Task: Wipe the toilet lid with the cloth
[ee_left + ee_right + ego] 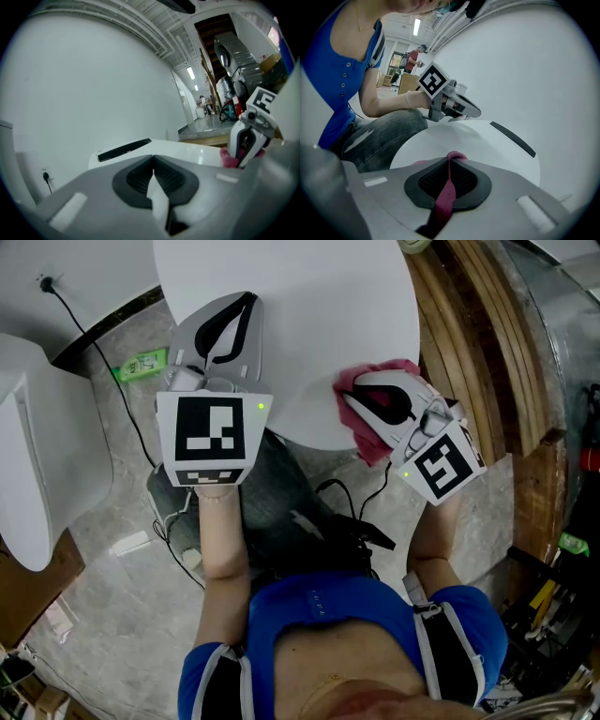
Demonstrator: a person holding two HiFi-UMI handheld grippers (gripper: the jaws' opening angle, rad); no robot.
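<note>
Toilet lid [309, 324]: right gripper [347, 397] clamps pink cloth [396, 367] at near edge; left gripper [244, 304] jaws together.

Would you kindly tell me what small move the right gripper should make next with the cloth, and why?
Probably slide the right gripper across the toilet lid toward its middle, with the pink cloth pressed down. The gripper is shut on the cloth at the lid's near edge, and most of the lid lies beyond it.

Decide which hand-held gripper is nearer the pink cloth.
Right. The right hand-held gripper is shut on the cloth; the left hand-held gripper is at the toilet lid's other side, apart from the cloth.
</note>
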